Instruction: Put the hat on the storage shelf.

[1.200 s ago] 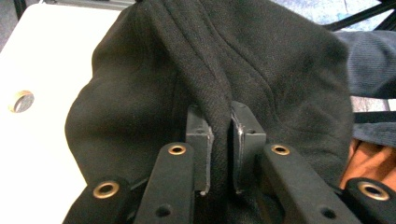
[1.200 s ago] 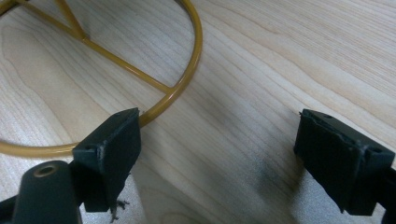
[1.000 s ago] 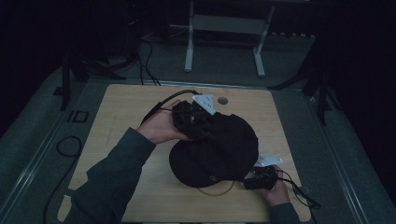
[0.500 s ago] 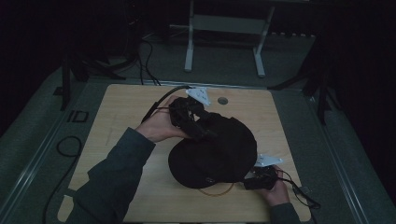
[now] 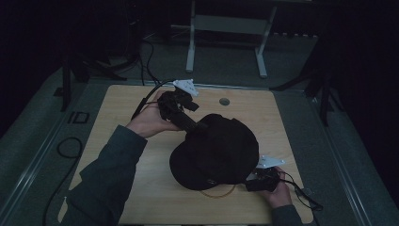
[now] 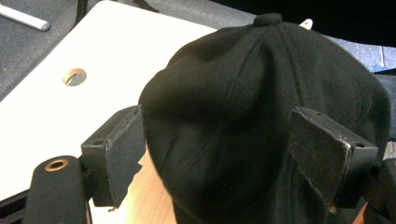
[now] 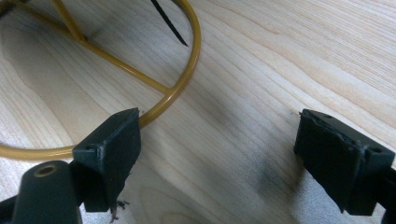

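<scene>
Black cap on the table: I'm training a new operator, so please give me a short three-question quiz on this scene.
1. True or false: the left tool is clamped shut on the black cap.
2. In the right gripper view, what lies beside one jaw of the right tool? A) a yellow wire ring B) a spoon C) a cup
3. What small round thing is set into the table beyond the cap?

Key
1. False: its jaws have just been opening and stand apart, with the cap between them.
2. A
3. A round hole with a metal-looking rim.
</scene>
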